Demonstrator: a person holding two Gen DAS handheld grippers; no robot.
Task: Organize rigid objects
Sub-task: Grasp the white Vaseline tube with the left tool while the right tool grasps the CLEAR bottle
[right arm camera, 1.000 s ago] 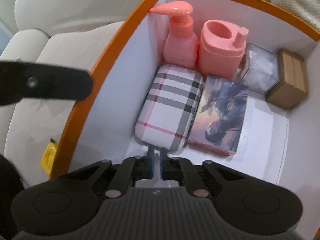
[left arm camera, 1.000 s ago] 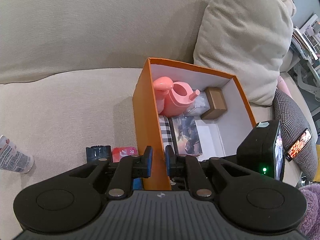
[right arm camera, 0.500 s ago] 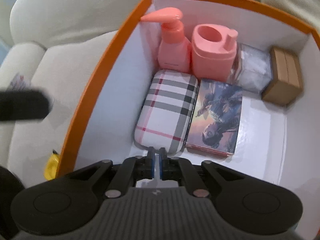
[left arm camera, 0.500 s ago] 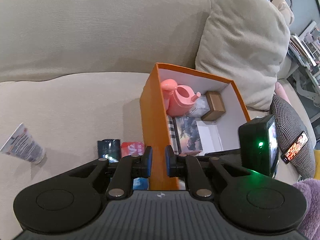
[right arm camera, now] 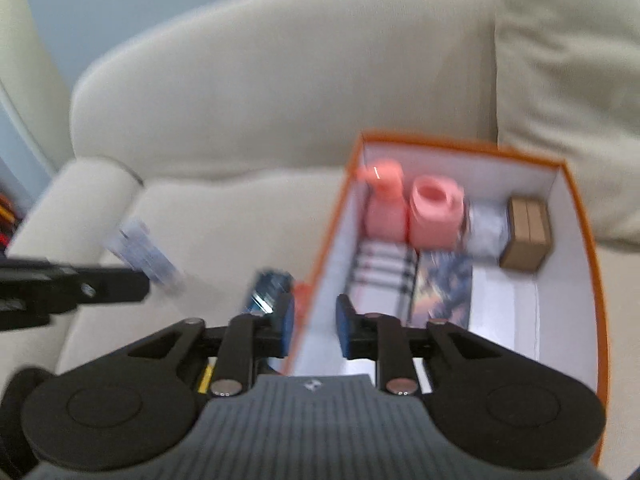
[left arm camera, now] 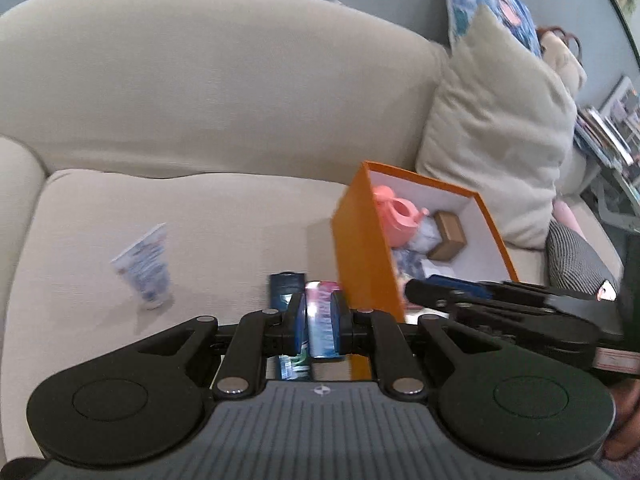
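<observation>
The orange box (left arm camera: 360, 248) stands on the beige sofa seat with a pink pump bottle (right arm camera: 384, 208), a pink cup (right arm camera: 436, 216), a plaid case (right arm camera: 380, 276), a picture card box (right arm camera: 444, 288) and a brown box (right arm camera: 526, 236) inside. My right gripper (right arm camera: 316, 320) hovers above the box's left wall; its jaws are opening, with nothing between them. My left gripper (left arm camera: 319, 320) hangs over the seat left of the box, its pads a narrow gap apart. A pink-red pack (left arm camera: 320, 304) on the seat shows through that gap, beside a dark blue pack (left arm camera: 284, 288).
A white and blue tube (left arm camera: 144, 264) lies further left on the seat. A beige cushion (left arm camera: 492, 152) leans behind the box and a checked cushion (left arm camera: 576, 256) lies to its right. A small yellow item (right arm camera: 206, 376) peeks out under my right gripper.
My right gripper rose out of the box and its pads parted. My left gripper pulled back and to the left, so the packs now show through its gap; the gap's width is unchanged.
</observation>
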